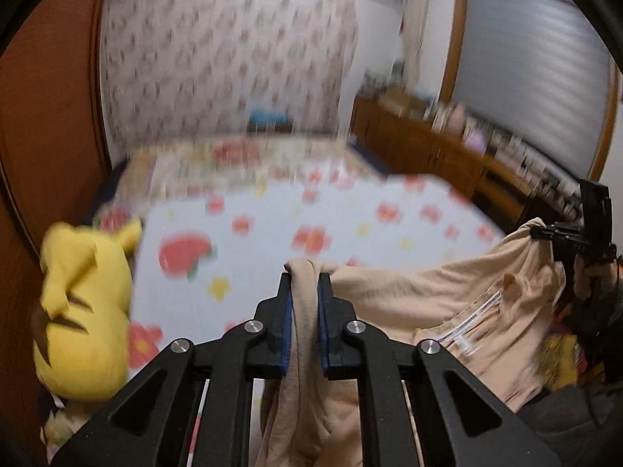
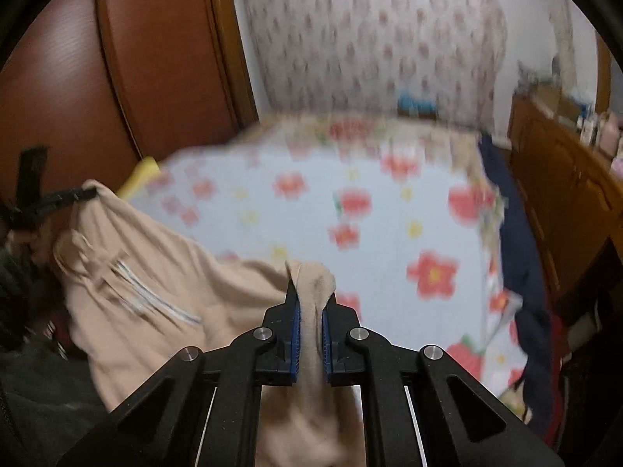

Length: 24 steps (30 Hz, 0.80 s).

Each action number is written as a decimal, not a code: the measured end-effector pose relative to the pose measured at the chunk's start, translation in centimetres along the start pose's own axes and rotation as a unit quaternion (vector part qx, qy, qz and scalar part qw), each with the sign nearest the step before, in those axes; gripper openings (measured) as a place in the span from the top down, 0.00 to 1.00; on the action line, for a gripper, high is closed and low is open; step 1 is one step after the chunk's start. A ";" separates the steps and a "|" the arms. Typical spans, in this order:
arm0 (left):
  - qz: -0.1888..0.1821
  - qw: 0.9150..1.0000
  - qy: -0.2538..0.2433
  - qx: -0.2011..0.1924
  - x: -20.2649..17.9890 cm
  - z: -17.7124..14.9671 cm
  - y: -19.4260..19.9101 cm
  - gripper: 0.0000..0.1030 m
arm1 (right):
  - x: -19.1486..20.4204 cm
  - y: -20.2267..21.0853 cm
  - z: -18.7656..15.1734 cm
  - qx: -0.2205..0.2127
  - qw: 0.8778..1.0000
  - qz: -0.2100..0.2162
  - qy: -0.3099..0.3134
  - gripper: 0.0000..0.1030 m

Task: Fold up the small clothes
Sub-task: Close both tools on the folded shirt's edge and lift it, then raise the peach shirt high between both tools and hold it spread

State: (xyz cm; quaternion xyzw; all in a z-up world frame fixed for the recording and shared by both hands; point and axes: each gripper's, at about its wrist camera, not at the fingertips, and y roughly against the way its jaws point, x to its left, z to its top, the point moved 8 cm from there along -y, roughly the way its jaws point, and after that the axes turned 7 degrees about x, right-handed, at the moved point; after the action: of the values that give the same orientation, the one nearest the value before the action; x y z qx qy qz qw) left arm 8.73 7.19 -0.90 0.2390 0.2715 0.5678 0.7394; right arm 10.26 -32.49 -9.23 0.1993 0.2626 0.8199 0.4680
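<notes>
Garment: a beige cloth piece (image 1: 447, 303) with a white striped tape along one seam, hanging in the air above the flowered bedspread (image 1: 350, 225); it sags in a soft swag between the two tongs.
Left gripper (image 1: 305, 276): narrow, blue pads clamped on a bunched edge of the cloth; a fold pokes out past the tips.
Right gripper (image 2: 311, 292): narrow too, pinching another bunched edge; the rest drapes below it.
Handling: I judge it light, limp and not slippery; it will droop wherever unsupported, so it wants spreading flat before any crease.
Where to hold: corners or hem ends, well apart, so the cloth pulls taut; both grips look like gathered bunches, not clean corners.
Nearby: a yellow plush toy (image 1: 83, 311) at the bed's edge.
</notes>
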 end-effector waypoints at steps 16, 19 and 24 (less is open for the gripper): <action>0.044 0.971 -0.058 -0.227 -2.6 11.9 21.2 0.89 | 6.0 25.3 12.2 -0.219 0.967 -0.069 0.106 0.92; 0.053 0.964 -0.063 -0.251 -2.5 12.5 23.5 0.89 | 7.1 28.1 13.0 -0.240 0.961 -0.074 0.118 0.92; 0.066 0.956 -0.069 -0.276 -2.3 13.3 26.5 0.89 | 8.8 31.6 13.8 -0.254 0.954 -0.084 0.138 0.92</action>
State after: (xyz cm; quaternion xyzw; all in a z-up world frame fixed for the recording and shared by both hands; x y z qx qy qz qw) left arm -1.60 10.74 26.77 0.0815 0.0365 0.6502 0.7545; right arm -7.04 -34.87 21.75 -0.0639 0.1235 0.8370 0.5292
